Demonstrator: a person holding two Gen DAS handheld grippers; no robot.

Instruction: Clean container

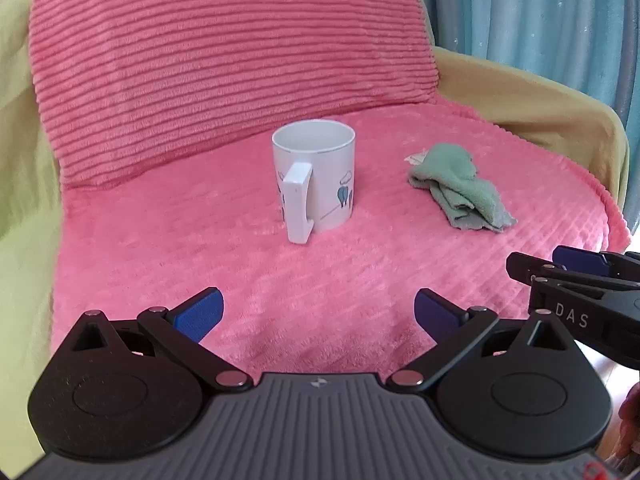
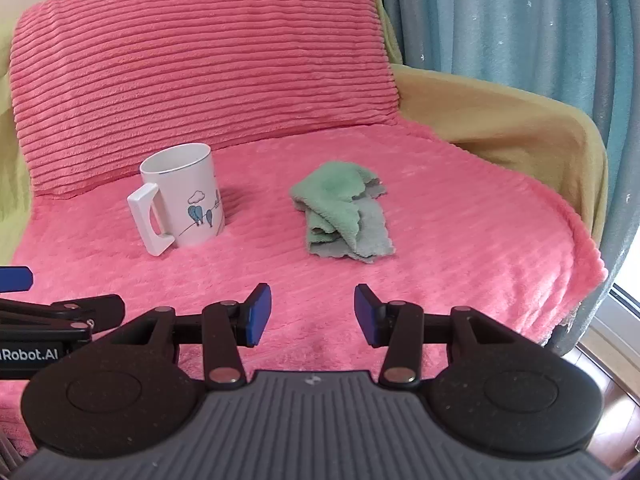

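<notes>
Hovering over the front of the seat, the left gripper (image 1: 318, 312) had its blue pads (image 1: 200, 314) spread wide apart w/ nothing between them and nothing touched. The right gripper (image 2: 313, 314) also stood apart, jaws narrower than the left's, empty, pads clear of the fabric as far as the views showed.

In the left view the mug (image 1: 314, 178) sat at 12 o'clock from the gripper, upright, handle turned toward the camera. The cloth (image 1: 458, 188) lay at approx 2 o'clock, well apart from the mug. In the right view the cloth (image 2: 344, 214) was near 12 o'clock and the mug (image 2: 184, 196) at approx 10 o'clock.

Open blanket (image 1: 320, 264) ran between grippers and both items; room on all sides of the mug. Cushion (image 1: 224, 64) rose behind at 12, armrest (image 2: 500, 120) curved round at 2–3 o'clock, curtain (image 2: 500, 12) beyond it.

Mug: white, glossy, cylinder w/ squared flat handle, blue tree print. Cloth: green, fluffy, crumpled, grey underside showing. Blanket and cushion: pink, plush, ribbed.
</notes>
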